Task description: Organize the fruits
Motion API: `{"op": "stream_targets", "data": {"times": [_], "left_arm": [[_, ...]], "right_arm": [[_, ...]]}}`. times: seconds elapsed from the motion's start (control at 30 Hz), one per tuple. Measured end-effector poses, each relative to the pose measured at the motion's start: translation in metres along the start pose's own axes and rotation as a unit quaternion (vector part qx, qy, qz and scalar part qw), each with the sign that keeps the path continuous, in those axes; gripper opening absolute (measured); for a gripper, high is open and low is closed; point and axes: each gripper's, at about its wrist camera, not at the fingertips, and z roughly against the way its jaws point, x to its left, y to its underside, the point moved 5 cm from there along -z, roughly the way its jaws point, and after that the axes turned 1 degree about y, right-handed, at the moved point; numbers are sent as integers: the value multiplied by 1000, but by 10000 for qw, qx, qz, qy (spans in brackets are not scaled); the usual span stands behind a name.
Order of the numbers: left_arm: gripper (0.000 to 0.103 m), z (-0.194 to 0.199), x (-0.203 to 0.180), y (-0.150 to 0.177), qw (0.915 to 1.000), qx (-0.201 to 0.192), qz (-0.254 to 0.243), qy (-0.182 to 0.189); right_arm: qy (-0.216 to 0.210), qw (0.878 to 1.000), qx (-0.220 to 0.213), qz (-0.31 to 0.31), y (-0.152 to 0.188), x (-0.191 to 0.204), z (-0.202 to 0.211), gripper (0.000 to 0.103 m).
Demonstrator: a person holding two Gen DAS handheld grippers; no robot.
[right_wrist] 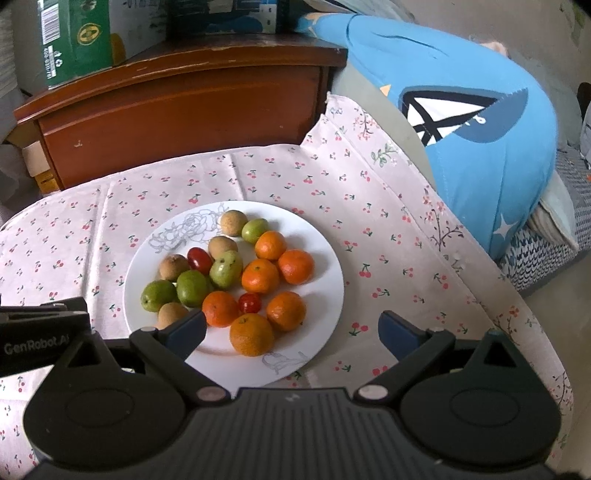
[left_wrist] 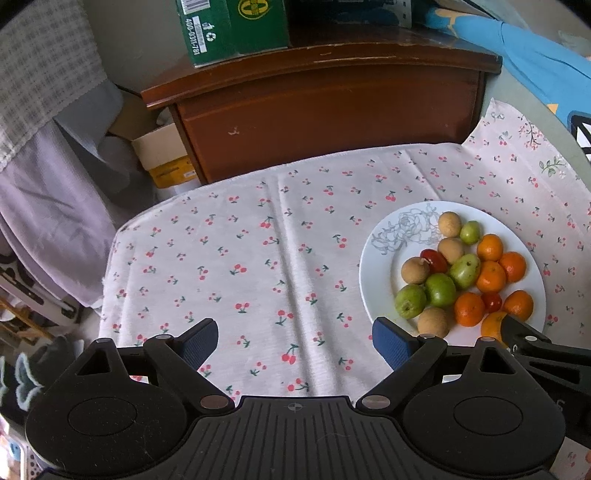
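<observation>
cherry-print cloth [left_wrist: 258, 266], brown wooden cabinet [left_wrist: 325, 110], green carton [left_wrist: 232, 29], blue plush [right_wrist: 480, 140]

The plate [right_wrist: 325, 258] looks like glossy white glazed ceramic. Under it the cloth [left_wrist: 258, 258] is matt woven fabric, creased. At twelve o'clock the cabinet [left_wrist: 325, 110] is polished brown wood, scuffed along its edge. The box [left_wrist: 229, 29] on it is printed cardboard. Both grippers' [left_wrist: 295, 341] [right_wrist: 291, 332] bodies are matt black ribbed plastic.

Home bedrm: wooden nightstand [right_wrist: 177, 107], shark plushie [right_wrist: 480, 147] (cherry-print cloth [left_wrist: 258, 266] too).
</observation>
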Motion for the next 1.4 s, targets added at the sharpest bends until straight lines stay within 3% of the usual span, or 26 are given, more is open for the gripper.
{"op": "stream_targets", "data": {"times": [0.53,1.03,1.23,1.4], "left_arm": [[92,22,17,26,9999,-134,92,18],[92,55,59,54,9972,-444,525,297],[92,63,69,61,9962,-468,605,420],[92,65,73,65,9957,-468,628,488]], "right_arm": [[-229,9996,-45,-168,24,4,20,99],[-909,9955,-56,-241,83,14,37,99],[-1285,9912,-12,329,113,44,32,99],[-1352,9863,-261,904,125,65,25,102]]}}
